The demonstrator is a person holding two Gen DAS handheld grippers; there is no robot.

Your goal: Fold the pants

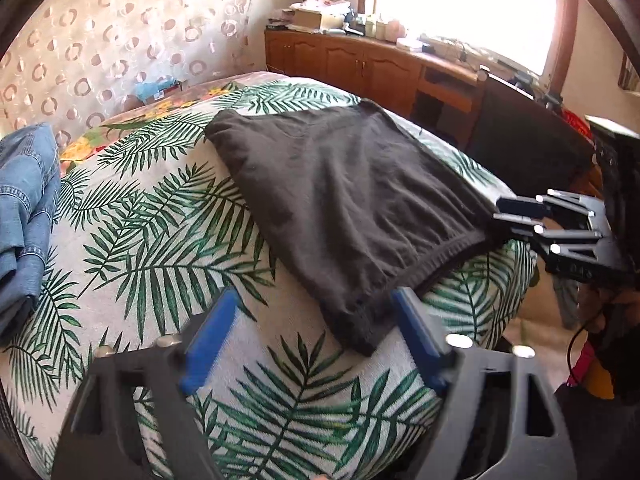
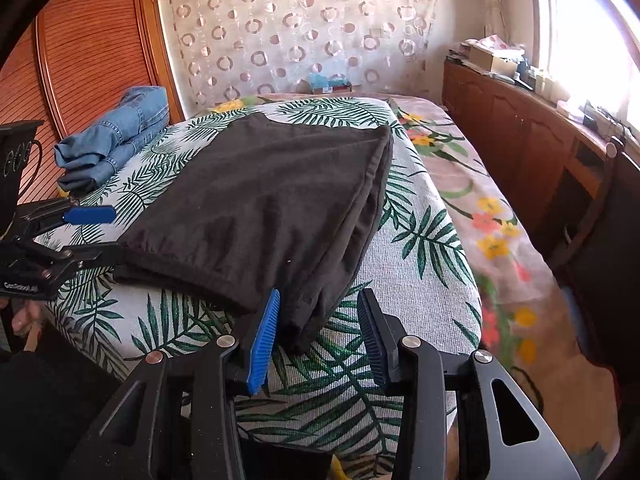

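Observation:
Dark brown pants (image 1: 340, 184) lie folded flat on a bed with a palm-leaf cover (image 1: 160, 240). My left gripper (image 1: 312, 340) stands wide open at their near corner. That corner rests between the blue pads (image 1: 208, 344), close to the right pad, and neither pad presses on it. In the right wrist view, the other near corner of the pants (image 2: 272, 200) lies between the jaws of my right gripper (image 2: 318, 340). Its left pad (image 2: 264, 344) sits against the cloth and a gap shows on the right. Each view shows the other gripper at the side: right gripper (image 1: 520, 220), left gripper (image 2: 92, 236).
Folded blue jeans (image 1: 24, 216) (image 2: 116, 136) lie at the bed's far left. A wooden cabinet (image 2: 520, 128) with clutter on top runs under the bright window on the right. A wooden wardrobe (image 2: 88, 40) stands behind the jeans. A person's hand (image 2: 24, 316) holds the left gripper.

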